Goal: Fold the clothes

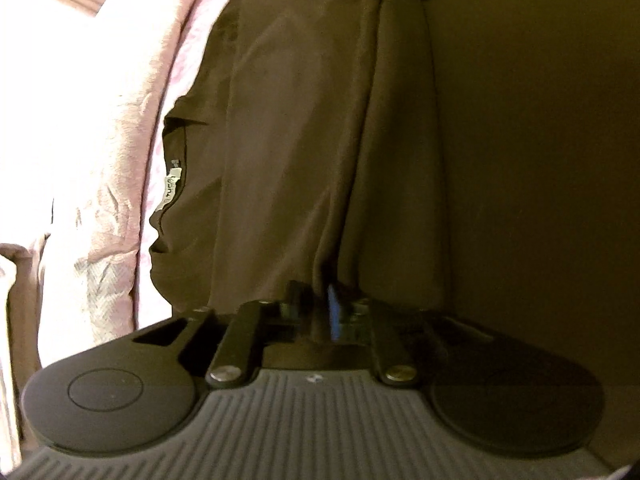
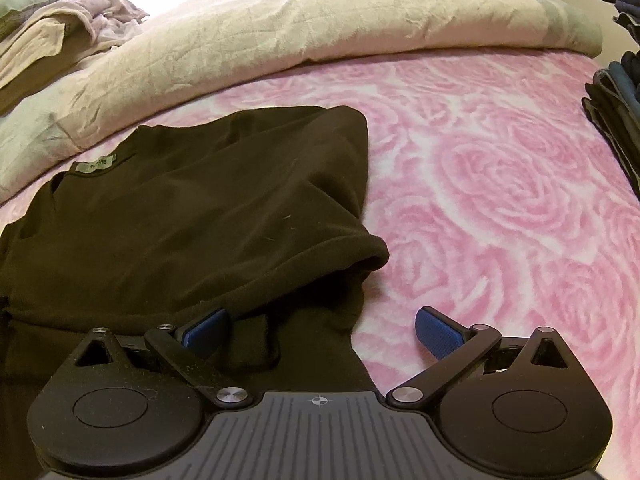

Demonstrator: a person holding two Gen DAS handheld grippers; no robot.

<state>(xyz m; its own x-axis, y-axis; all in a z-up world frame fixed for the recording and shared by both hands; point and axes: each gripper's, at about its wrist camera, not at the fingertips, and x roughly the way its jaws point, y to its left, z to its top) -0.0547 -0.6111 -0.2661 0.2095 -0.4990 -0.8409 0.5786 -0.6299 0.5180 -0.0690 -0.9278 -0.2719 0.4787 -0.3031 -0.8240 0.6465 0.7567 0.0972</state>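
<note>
Now my left hand-held gripper (image 1: 320,304) is pinched narrow on a fold of the dark brown shirt (image 1: 288,152), while my right hand-held gripper (image 2: 320,330) stands wide over its near edge; it lies on the pink rose-patterned bed (image 2: 500,184), beige blanket (image 2: 320,20) beyond.

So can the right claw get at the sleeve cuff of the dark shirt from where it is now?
Probably yes. The right claw is open, and the cuff lies just ahead on the pink blanket. Only the shirt's own cloth lies between them; nothing else blocks the way.
</note>
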